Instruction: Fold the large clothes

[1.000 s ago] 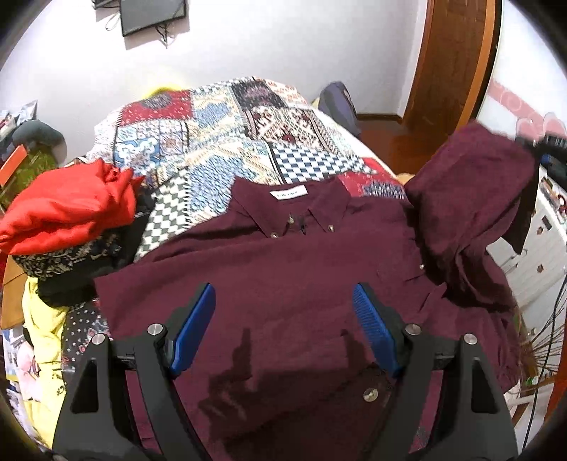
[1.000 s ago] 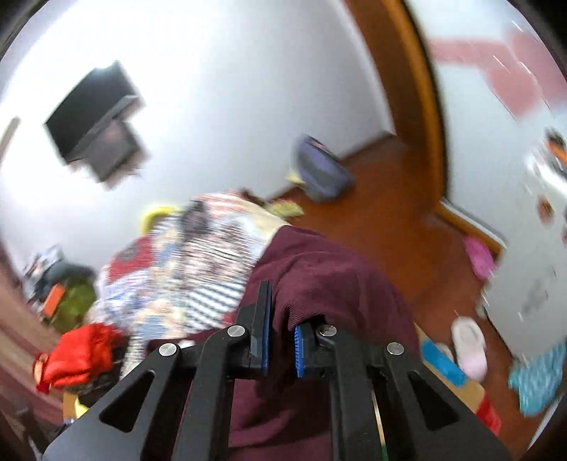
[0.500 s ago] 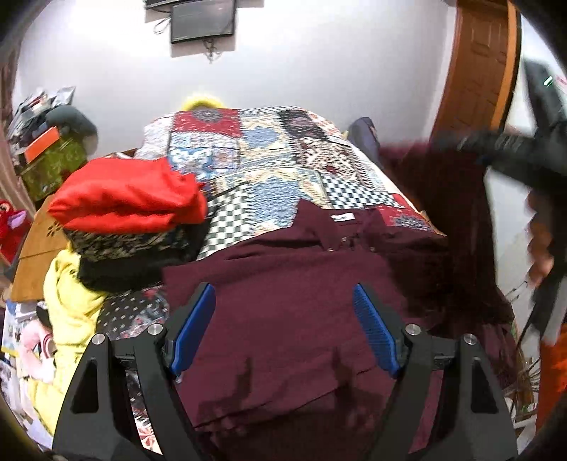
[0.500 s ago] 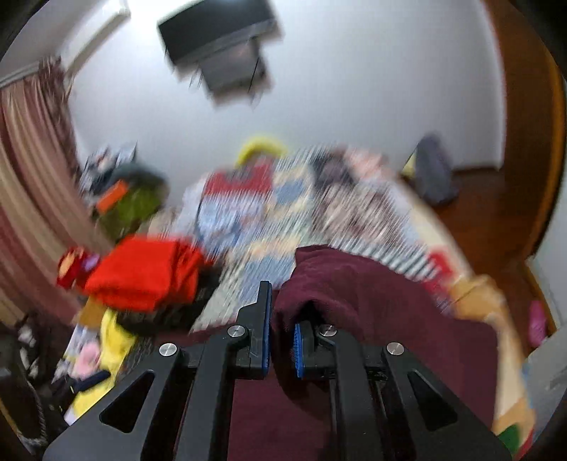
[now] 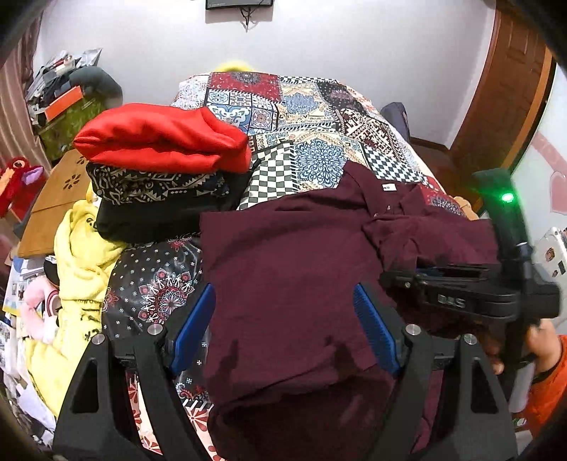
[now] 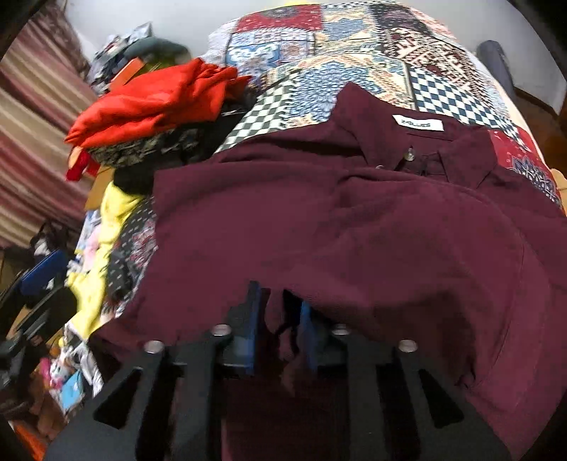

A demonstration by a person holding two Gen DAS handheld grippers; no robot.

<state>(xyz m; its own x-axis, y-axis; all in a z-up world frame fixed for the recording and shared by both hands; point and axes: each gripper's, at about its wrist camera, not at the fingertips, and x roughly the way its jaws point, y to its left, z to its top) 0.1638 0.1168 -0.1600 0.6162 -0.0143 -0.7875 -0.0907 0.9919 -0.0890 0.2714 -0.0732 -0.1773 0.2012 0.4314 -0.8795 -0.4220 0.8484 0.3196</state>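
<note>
1 maroon shirt (image 6: 319, 220) on patchwork bedspread (image 5: 312, 117), collar pointing to far wall; left gripper (image 5: 283, 326) wide, empty; right gripper (image 6: 280, 319) opening, sleeve fabric between jaws

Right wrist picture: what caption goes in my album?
Right gripper opening its fingers around the maroon shirt on the patchwork bedspread.

Home bedroom: bed (image 5: 319, 117) under a patchwork bedspread (image 5: 304, 103), stack of folded clothes (image 5: 159, 166) with a red garment (image 5: 159, 138) on top, maroon shirt (image 5: 283, 269) spread across the bed. White walls, wall-mounted TV (image 5: 239, 3), wooden door (image 5: 510, 95), striped curtain (image 6: 32, 124). Cluttered corner with boxes (image 5: 67, 103), plush toy (image 5: 17, 181), yellow fabric (image 5: 81, 255) beside the bed
</note>
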